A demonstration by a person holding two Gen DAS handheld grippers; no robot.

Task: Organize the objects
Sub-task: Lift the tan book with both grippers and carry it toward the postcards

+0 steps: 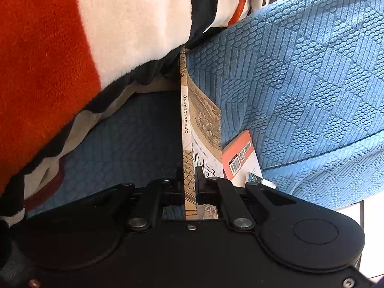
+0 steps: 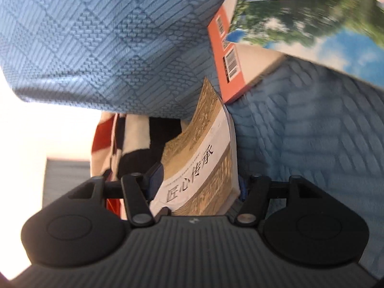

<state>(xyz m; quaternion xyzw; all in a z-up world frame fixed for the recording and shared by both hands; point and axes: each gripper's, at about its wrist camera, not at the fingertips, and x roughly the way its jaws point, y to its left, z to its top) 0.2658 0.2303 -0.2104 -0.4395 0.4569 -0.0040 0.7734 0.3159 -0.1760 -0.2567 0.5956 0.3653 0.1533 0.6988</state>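
Observation:
A tan book with a white title band [image 1: 204,120] stands on edge, and my left gripper [image 1: 189,175] is shut on its lower part. The same tan book [image 2: 199,158] lies tilted between the wide-apart fingers of my right gripper [image 2: 199,182]. I cannot see those pads pressing on it. An orange book with barcodes [image 1: 240,153] lies just beyond on the blue seat. In the right wrist view this orange book [image 2: 223,55] sits under a book with a landscape cover [image 2: 288,19].
Blue textured sofa cushions [image 1: 300,72] surround the books, with a back cushion [image 2: 96,36] overhanging the tan book. A fleecy orange, white and black blanket [image 1: 72,48] lies heaped against the tan book's far side, and the blanket [image 2: 112,144] shows behind it.

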